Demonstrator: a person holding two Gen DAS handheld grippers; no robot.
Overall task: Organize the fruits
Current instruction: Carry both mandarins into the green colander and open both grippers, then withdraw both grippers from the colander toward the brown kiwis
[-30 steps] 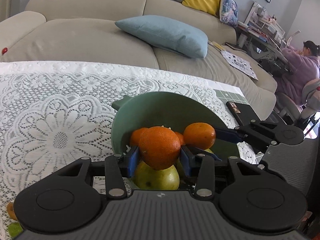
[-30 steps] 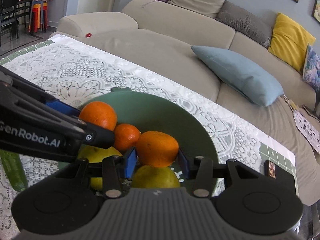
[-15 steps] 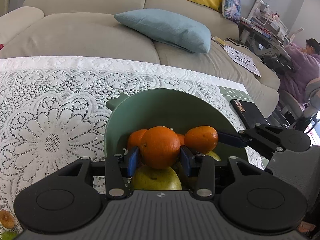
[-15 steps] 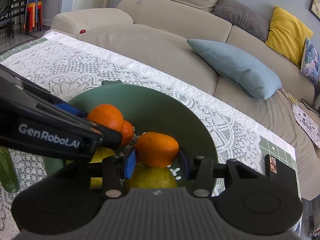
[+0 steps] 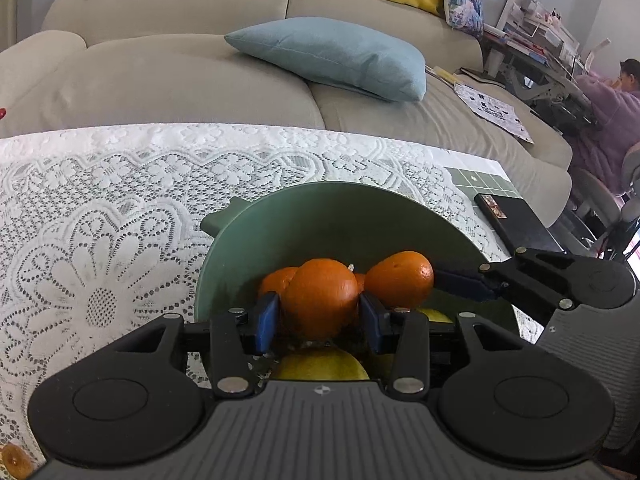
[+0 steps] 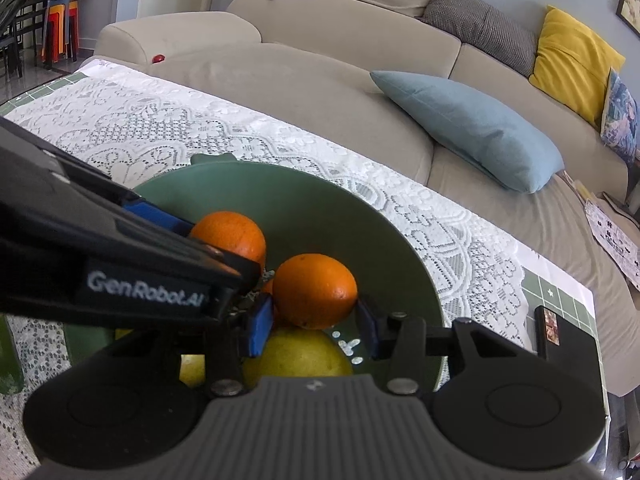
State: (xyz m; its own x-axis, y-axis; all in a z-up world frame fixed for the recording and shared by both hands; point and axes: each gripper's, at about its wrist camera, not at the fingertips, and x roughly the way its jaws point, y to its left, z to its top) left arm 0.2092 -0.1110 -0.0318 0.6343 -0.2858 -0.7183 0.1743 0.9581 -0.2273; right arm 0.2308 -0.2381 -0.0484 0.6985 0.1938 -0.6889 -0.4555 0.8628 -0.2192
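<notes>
A green bowl [image 5: 340,216] on the lace cloth holds several fruits: a yellow-green one [image 5: 324,364] at the bottom and an orange [image 5: 276,280] behind. My left gripper [image 5: 318,320] is shut on an orange [image 5: 320,298], just above the fruit pile inside the bowl. In the right wrist view my right gripper [image 6: 314,326] is shut on a second orange [image 6: 316,290] over a yellow-green fruit [image 6: 296,354] in the same bowl [image 6: 320,200]. The two held oranges hang side by side, close together. The left gripper's orange [image 6: 230,236] shows at the left there.
A dark flat box [image 5: 512,220] lies on the table right of the bowl. A small orange fruit [image 5: 16,458] sits at the near left and a green object [image 6: 8,364] at the left edge. A sofa with a blue cushion [image 5: 332,56] lies beyond; a person [image 5: 612,112] sits far right.
My left gripper has moved a little deeper over the bowl with its orange, nearer the right gripper's orange. The right gripper has kept its place and its grip.
</notes>
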